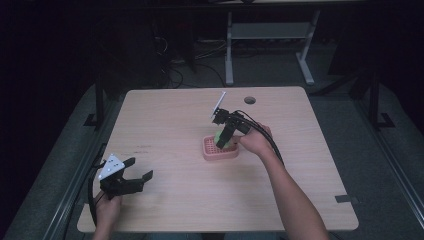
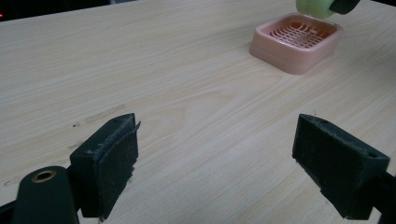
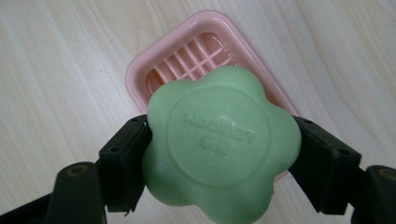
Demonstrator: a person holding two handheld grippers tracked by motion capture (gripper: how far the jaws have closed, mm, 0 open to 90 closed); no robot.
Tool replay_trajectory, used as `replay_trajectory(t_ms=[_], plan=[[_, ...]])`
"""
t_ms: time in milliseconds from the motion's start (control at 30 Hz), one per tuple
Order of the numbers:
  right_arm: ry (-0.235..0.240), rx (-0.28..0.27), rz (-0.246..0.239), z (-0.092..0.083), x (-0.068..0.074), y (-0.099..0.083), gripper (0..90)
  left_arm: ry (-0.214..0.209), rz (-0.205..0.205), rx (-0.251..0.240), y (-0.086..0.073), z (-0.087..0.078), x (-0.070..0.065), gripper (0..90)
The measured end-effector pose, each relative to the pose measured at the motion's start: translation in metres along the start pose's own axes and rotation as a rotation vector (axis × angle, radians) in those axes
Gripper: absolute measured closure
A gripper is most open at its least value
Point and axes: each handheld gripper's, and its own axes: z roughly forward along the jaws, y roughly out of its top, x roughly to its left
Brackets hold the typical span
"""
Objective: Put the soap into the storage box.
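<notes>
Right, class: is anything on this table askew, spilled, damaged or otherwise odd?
Nothing stands out. The green soap is clamped in the right gripper above the pink soap dish, which sits flat on the table. The left gripper is open.

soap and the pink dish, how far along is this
Done: the right tongs are shut on the green flower-shaped soap, carried off the table. In hand: the soap hangs right above the pink soap dish, whose grid looks empty. Left, if the dish is the goal: lower it in and release. The left tongs stand open over bare table, idle.
</notes>
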Motion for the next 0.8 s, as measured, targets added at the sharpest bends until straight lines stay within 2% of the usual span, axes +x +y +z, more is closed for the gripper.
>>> replay_trajectory(t_ms=[267, 800], plan=[[0.005, 0.015, 0.016, 0.011, -0.004, 0.004, 26.0, 0.001, 0.004, 0.001, 0.0, 0.0, 0.0, 14.1], [0.002, 0.037, 0.003, 0.025, -0.001, 0.013, 25.9, -0.002, 0.001, 0.0, 0.0, 0.0, 0.0, 14.1]])
